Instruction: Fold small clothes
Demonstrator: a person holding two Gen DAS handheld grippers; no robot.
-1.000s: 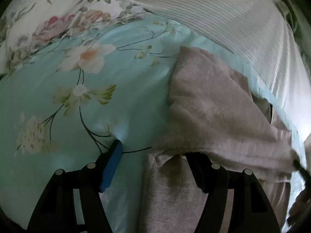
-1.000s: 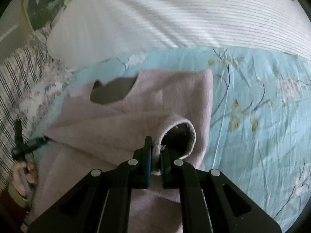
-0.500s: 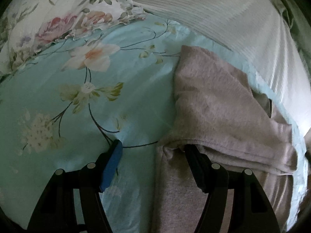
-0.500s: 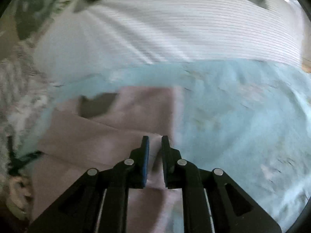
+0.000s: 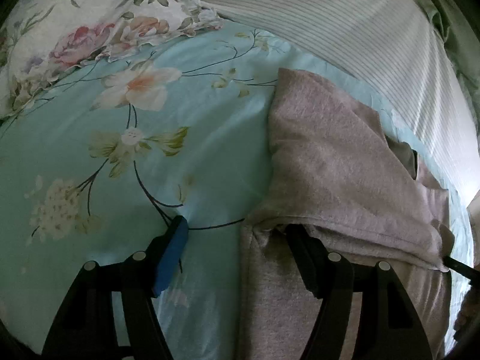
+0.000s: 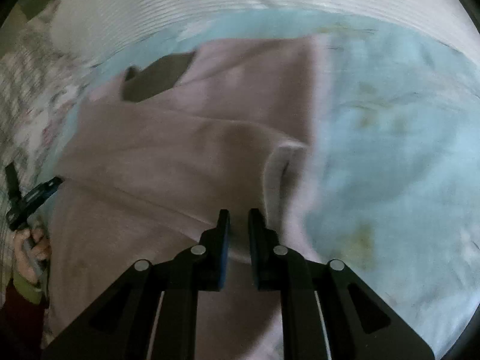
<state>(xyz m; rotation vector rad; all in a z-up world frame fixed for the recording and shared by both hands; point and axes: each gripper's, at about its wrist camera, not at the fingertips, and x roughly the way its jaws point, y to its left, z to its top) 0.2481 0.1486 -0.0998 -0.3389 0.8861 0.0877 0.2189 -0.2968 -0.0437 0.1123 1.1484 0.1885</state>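
Note:
A pinkish-grey fleece top [image 5: 336,156] lies on the light blue flowered sheet [image 5: 135,156], with one sleeve folded across its body. My left gripper [image 5: 237,225] stands open at the top's left edge. Its blue-padded finger [image 5: 174,246] rests on the sheet, and the other finger [image 5: 303,249] is tucked under the fold. In the right wrist view the top [image 6: 168,162] fills the middle, its cuff [image 6: 288,150] lying flat. My right gripper [image 6: 239,219] hovers over it, jaws a narrow gap apart with nothing between them. The left gripper [image 6: 30,198] shows at the far left.
A white ribbed pillow [image 5: 345,30] lies along the back, close behind the top. A rose-patterned pillow [image 5: 84,30] sits at the back left. A hand [image 6: 30,240] holds the left gripper's handle at the bed's striped edge. Bare sheet [image 6: 390,150] stretches to the right of the top.
My right gripper was shut on the sleeve cuff; it has let go, and the cuff now lies on the top. The left gripper has kept its place.

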